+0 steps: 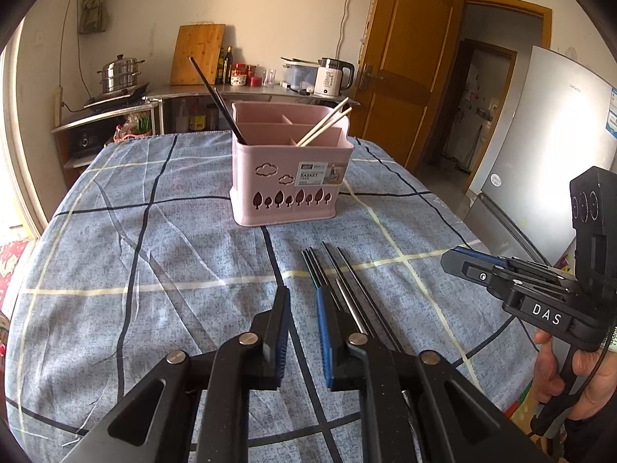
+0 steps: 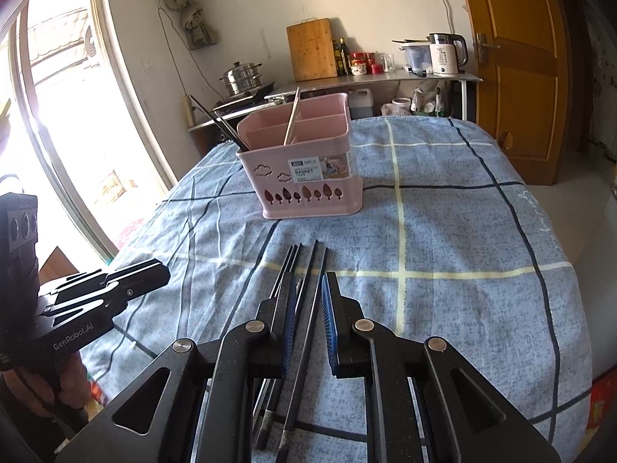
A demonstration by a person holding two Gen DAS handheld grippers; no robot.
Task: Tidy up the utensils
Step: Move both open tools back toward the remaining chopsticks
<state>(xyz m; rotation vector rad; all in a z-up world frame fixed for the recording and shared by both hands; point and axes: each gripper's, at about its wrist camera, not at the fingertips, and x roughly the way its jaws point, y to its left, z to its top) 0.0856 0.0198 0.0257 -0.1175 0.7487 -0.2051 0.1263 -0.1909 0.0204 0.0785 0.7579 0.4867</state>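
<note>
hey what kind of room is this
Most likely a home kitchen: a steamer pot on a stove, an electric kettle and cutting board on the counter, a fridge nearby.

Pink plastic compartmented utensil basket (image 1: 287, 177) stands upright on the table, holding leaning black and pale wooden chopsticks (image 1: 326, 123). Loose dark chopsticks (image 2: 304, 270) lie bunched before it.

The dark chopsticks (image 2: 304, 308) run under the right tongs (image 2: 308, 301), their near ends cut off by the frame edge

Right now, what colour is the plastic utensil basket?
Pink plastic utensil basket, with tree cutouts; clearest in right wrist view.
</note>
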